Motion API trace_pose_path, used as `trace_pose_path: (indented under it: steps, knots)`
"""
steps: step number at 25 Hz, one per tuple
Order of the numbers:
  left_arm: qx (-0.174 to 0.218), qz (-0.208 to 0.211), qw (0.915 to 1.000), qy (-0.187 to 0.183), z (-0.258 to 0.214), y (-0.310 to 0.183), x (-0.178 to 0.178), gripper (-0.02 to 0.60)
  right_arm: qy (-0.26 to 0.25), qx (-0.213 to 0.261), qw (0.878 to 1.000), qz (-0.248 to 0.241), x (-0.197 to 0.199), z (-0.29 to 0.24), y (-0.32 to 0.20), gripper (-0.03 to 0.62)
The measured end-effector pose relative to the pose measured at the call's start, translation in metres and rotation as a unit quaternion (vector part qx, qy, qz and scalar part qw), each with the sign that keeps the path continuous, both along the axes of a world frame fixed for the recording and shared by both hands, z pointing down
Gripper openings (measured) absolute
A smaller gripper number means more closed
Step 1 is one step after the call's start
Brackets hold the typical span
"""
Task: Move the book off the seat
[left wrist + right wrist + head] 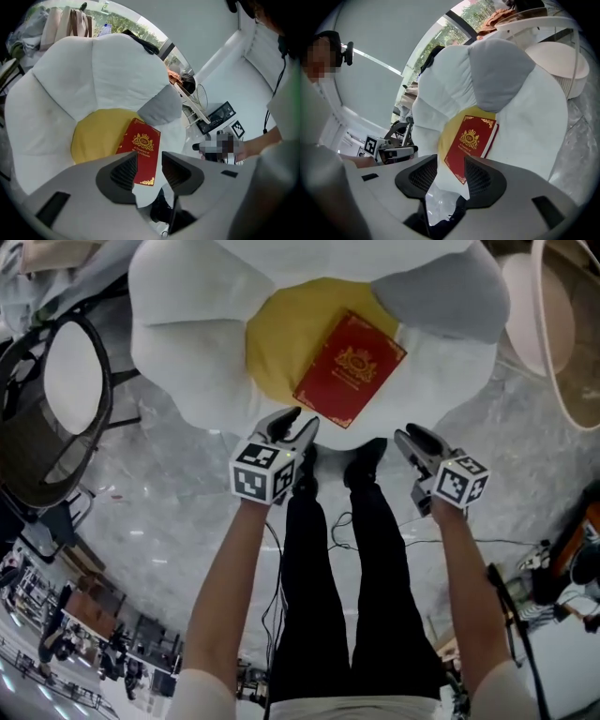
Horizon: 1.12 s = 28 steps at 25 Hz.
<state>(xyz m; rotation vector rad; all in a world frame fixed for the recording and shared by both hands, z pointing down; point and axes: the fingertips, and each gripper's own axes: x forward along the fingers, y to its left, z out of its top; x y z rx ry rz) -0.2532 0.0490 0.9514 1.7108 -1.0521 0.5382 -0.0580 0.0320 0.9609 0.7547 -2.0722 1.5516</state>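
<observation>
A red book (350,368) with gold print lies flat on the yellow centre cushion (281,329) of a white flower-shaped seat (187,352), its near corner reaching toward the seat's front edge. My left gripper (298,423) hovers just short of that near corner, jaws apart and empty. My right gripper (411,437) hangs to the right of the book, over the seat's front rim, also open and empty. In the left gripper view the book (140,150) shows beyond the left gripper (149,171). In the right gripper view the book (469,143) shows past the right gripper (451,176).
A grey pillow (441,296) rests on the seat beside the book's far right. A black-framed round chair (66,381) stands at the left, a beige round basket chair (562,334) at the right. The person's legs (347,568) and cables (337,526) cover the marble floor below.
</observation>
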Motion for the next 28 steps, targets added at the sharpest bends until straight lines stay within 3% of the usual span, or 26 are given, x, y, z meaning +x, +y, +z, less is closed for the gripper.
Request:
trace_pose_path:
  steps: [13,19,23,28]
  knots:
    - [-0.039,0.043,0.9978,-0.033,0.113,-0.003,-0.002,0.256,0.019,-0.052,0.998,-0.021,-0.039,0.119,0.034,0.250]
    - [-0.070,0.074,0.9928,-0.062,0.158,0.002,-0.003,0.316,0.039,-0.077,0.996,-0.035,-0.048,0.163,0.044,0.286]
    - [-0.095,0.094,0.9900,-0.045,0.177,0.003,0.006,0.373,0.034,-0.097,0.995,-0.012,-0.054,0.182,0.041,0.304]
    - [-0.110,0.116,0.9864,-0.040,0.192,0.004,0.013,0.382,0.040,-0.104,0.994,-0.011,-0.063,0.196,0.036,0.307]
